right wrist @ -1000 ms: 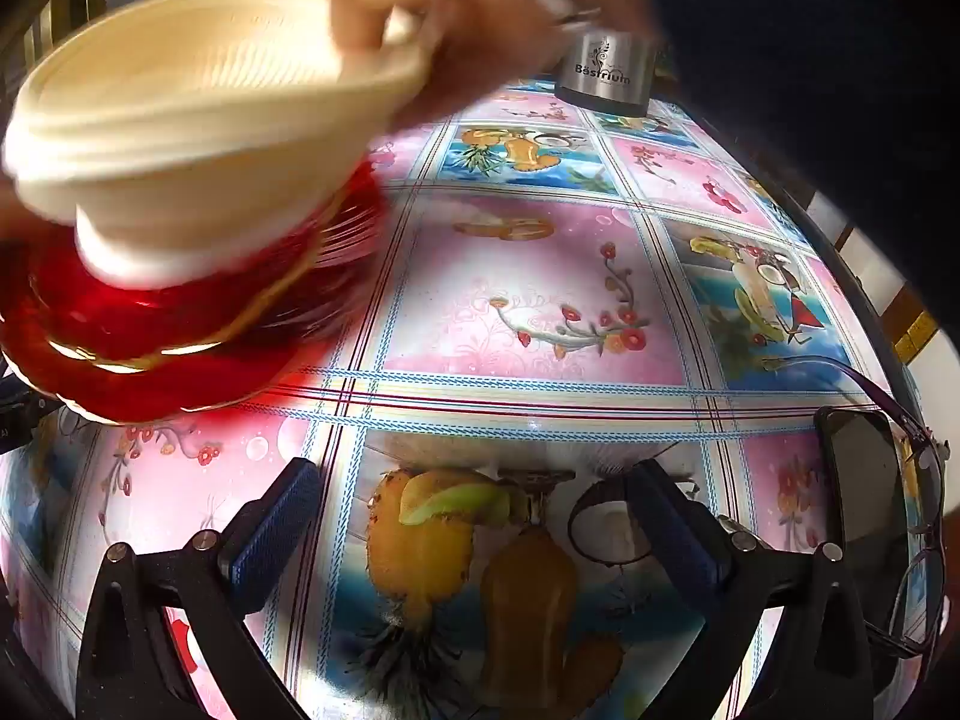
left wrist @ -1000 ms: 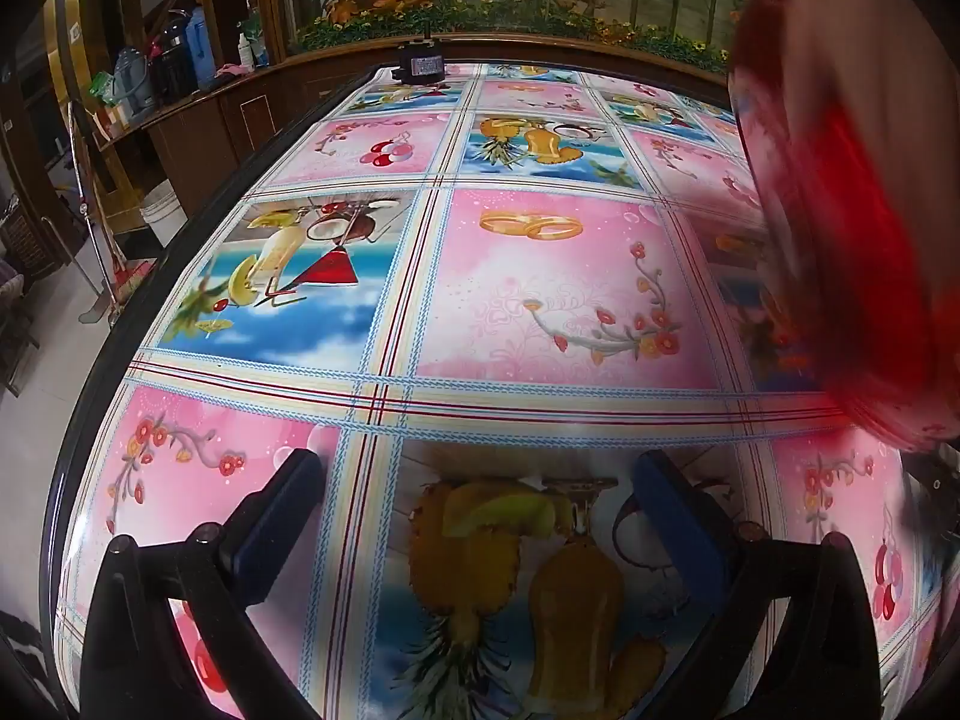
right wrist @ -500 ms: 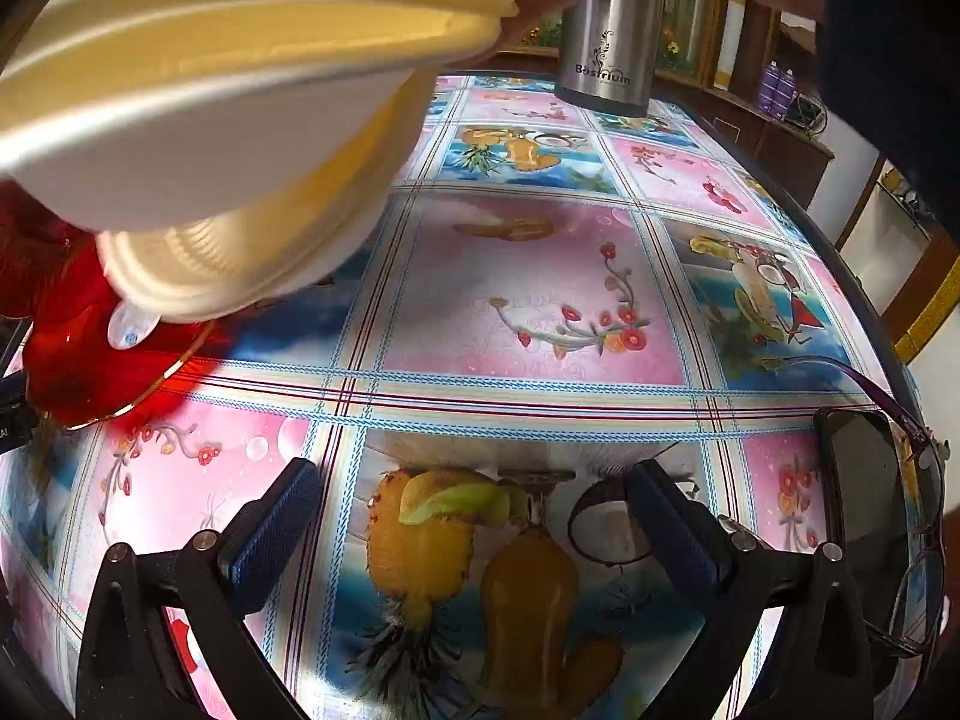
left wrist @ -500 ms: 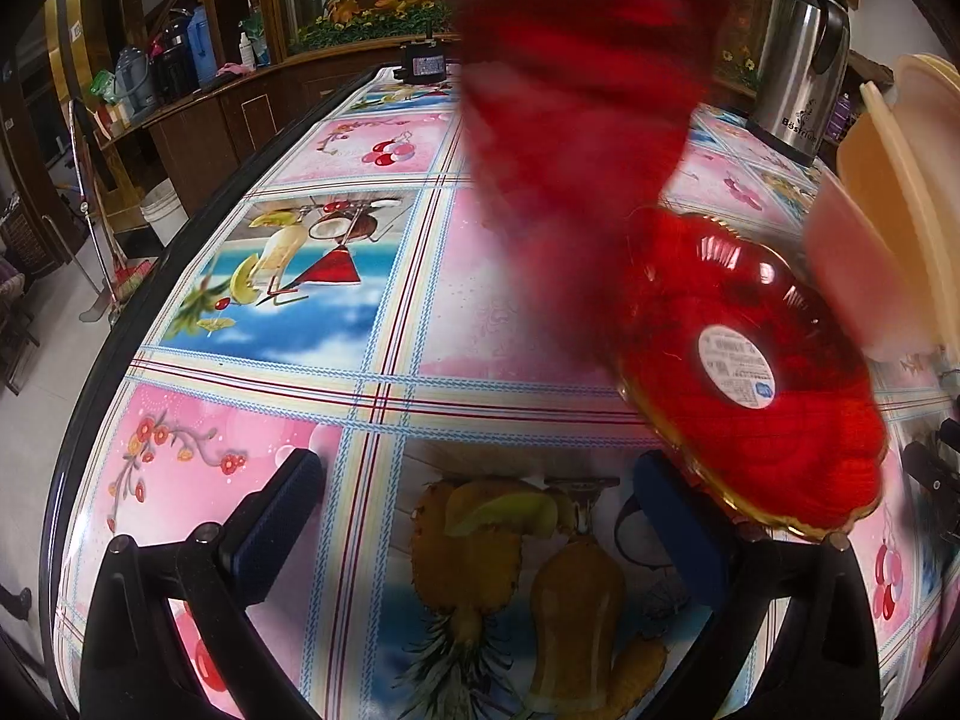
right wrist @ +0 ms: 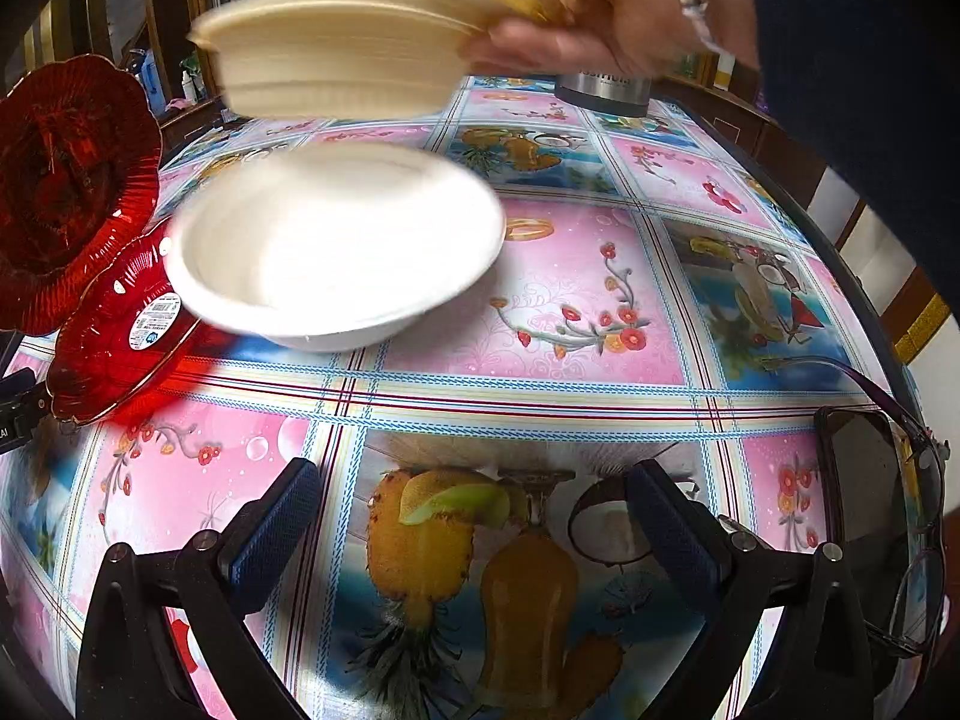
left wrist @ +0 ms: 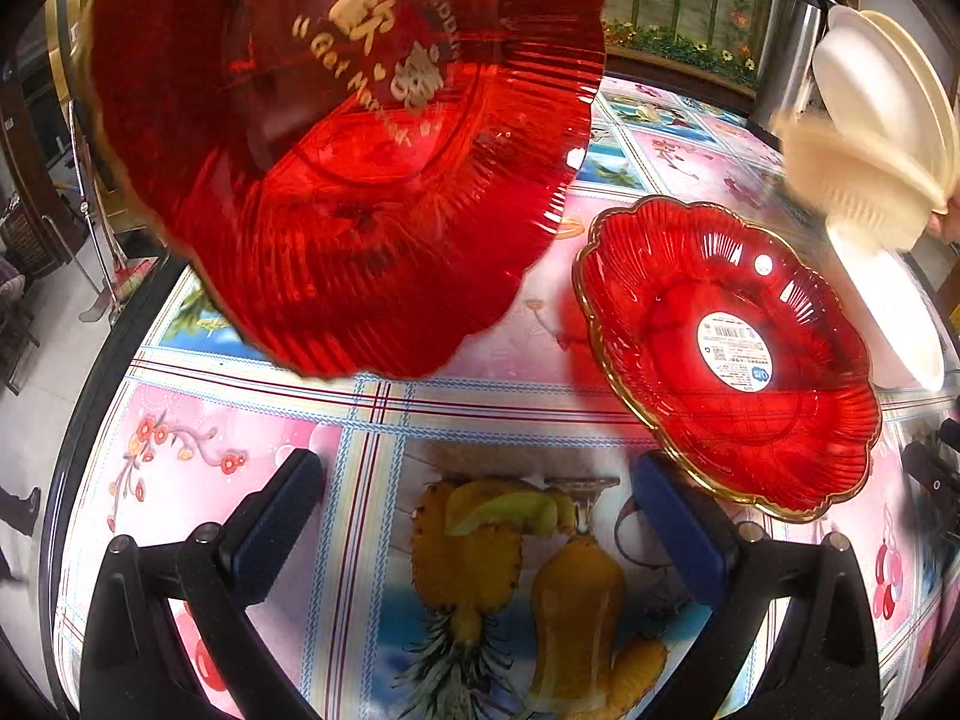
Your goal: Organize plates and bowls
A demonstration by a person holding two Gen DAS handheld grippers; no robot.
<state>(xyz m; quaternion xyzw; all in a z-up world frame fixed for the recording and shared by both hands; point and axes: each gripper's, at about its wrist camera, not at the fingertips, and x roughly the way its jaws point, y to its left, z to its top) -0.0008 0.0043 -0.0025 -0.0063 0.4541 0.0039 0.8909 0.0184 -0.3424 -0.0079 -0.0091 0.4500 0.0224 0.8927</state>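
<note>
The left gripper [left wrist: 474,528] is sitting low in the frame with its blue-padded jaws spread wide and gripping nothing, and the right gripper [right wrist: 474,534] is doing the same over the fruit-print tablecloth [right wrist: 576,300]. A red plate [left wrist: 336,138] with gold lettering is hanging tilted in the air across the upper left of the left view, while a second red dish [left wrist: 726,354] is lying on the cloth at centre right. In the right view's upper centre, a bare hand [right wrist: 606,6] is gripping stacked cream bowls [right wrist: 336,54], with a blurred white bowl [right wrist: 336,246] just beneath them.
</note>
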